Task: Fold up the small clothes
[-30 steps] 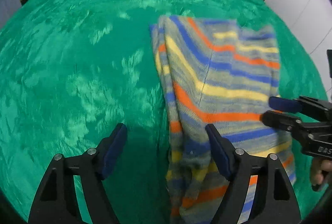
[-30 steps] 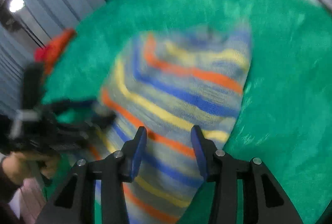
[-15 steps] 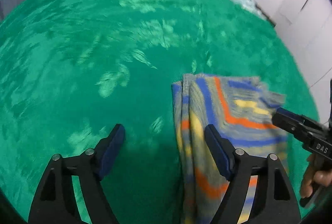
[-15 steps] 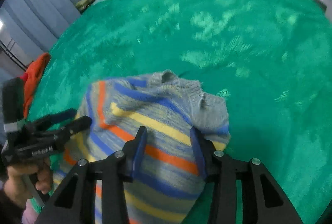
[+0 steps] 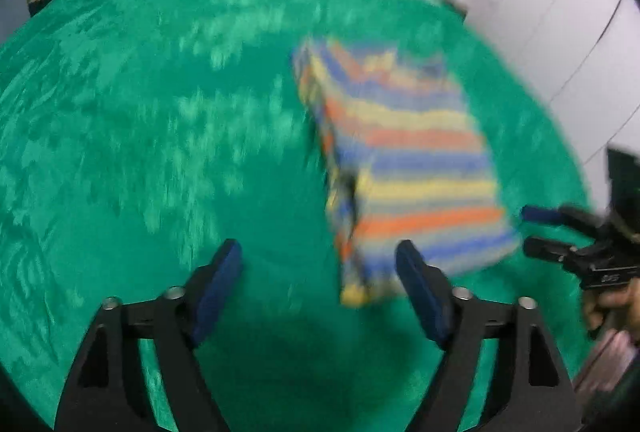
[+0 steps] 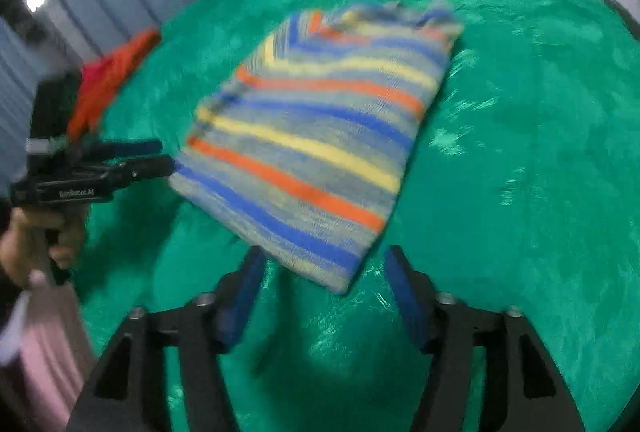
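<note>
Jaws gaping wide on both the left gripper (image 5: 319, 274) and right gripper (image 6: 322, 284), gripping nothing. Lying folded (both views blurred) on the green blanket (image 6: 520, 172): striped sweater (image 6: 320, 140), just ahead of both grippers.

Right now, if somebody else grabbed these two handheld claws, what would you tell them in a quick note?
Left gripper: open, holding nothing, just short of the sweater's near left corner.
Right gripper: open, holding nothing, at the sweater's near edge.
The striped sweater lies folded into a compact rectangle on the green blanket, free of both grippers.
Done: this sweater looks folded and released.
Left: probably the orange garment at the blanket's left edge, if it belongs to the job; the pictures are blurred, so check the fold first.
</note>
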Motion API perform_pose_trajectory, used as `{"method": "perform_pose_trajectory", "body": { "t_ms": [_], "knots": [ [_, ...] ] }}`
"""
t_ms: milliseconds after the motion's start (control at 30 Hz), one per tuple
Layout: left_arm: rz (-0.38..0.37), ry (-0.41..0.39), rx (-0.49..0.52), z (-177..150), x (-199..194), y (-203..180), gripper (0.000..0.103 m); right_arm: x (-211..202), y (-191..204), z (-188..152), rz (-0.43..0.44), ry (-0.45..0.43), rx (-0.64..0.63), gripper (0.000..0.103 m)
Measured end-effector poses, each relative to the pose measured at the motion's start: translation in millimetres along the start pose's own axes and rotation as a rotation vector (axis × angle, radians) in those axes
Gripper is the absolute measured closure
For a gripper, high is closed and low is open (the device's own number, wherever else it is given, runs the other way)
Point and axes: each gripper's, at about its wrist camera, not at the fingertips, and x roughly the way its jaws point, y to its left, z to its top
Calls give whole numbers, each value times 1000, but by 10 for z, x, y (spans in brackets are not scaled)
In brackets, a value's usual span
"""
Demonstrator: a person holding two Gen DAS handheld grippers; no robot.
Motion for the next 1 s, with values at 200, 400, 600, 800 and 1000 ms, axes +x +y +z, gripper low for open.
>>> {"method": "perform_pose_trajectory", "body": {
  "t_ms": [200,400,600,800,1000],
  "knots": [
    [-73,88,-103,468,690,46,28,14,-574,592,67,-149,256,15],
    [-114,134,-109,666,1138,-215,87,729,-733,908,220,-65,435,63],
    [-138,-26,-17,788,496,-502,88,260,-294,1041,64,-174,245,77],
    [-32,-24,-1,764,366,-586,41,-248,-229,1090,49,-245,188,64],
    [255,28,59,-89,90,-621,19,-389,-243,400,-186,-85,143,15]
  ]
}}
